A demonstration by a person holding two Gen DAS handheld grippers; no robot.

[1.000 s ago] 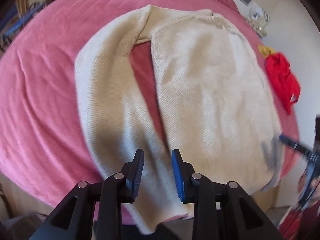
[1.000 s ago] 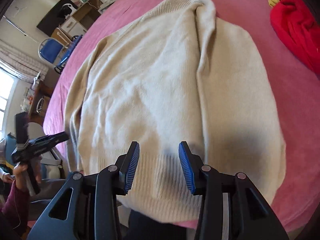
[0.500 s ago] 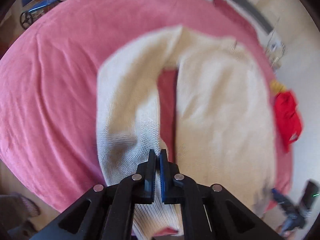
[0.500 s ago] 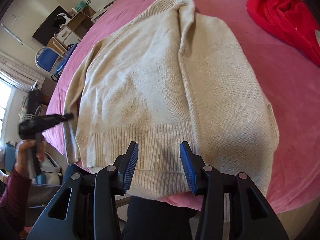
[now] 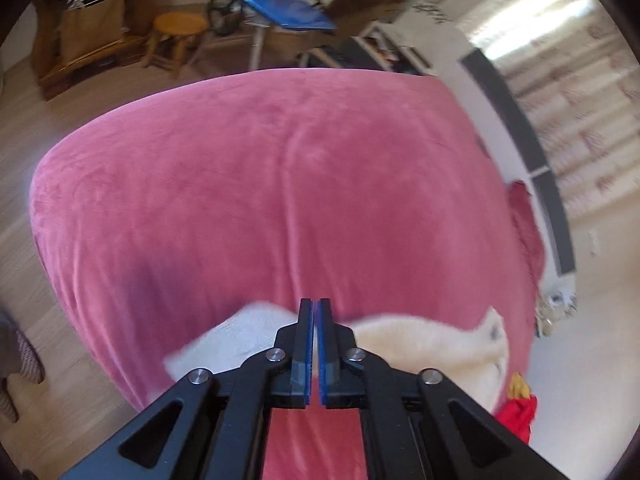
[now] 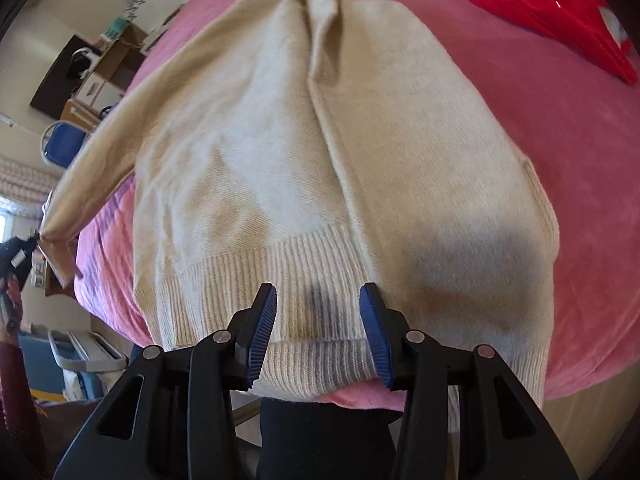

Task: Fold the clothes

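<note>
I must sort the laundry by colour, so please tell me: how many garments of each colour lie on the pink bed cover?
Cream knitted sweater: 1
Red fabric garment: 1
Yellow item beside the red one: 1, too small to tell whether it is a garment
Total: 3
</note>
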